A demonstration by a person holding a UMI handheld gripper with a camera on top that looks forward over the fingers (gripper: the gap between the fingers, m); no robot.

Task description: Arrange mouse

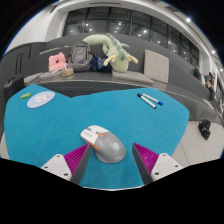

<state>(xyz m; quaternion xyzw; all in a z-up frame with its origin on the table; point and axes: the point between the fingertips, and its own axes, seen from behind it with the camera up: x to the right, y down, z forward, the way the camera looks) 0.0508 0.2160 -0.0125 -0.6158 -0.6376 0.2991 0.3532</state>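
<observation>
Directly ahead of the gripper (pixel 111 170) a grey and white mouse (pixel 104 144) with an orange-red wheel lay on the blue mat (pixel 60 125). It stood between the two fingers, its rear end reaching down toward the gripper body. The magenta pads (pixel 76 157) were visible on both sides of it, at 9 and 3 o'clock from the mouse, and a small gap of blue mat showed at each side, so the tongs were released around the mouse and did not clench it.

From the mouse, at about 10 o'clock and well apart, a flat round white disc (pixel 41 99) rested near the far edge of the mat. At about 1 o'clock, also near the far edge, lay a white marker pen (pixel 150 100) with a blue cap.

Beyond the mat the grey table (pixel 150 80) continued. At 12 o'clock on its far part sat a pale green plush toy (pixel 110 50), with a pink ring-shaped object (pixel 57 63) and a pink and blue item (pixel 78 56) to its left, close together. Behind them I saw large windows (pixel 120 22).
</observation>
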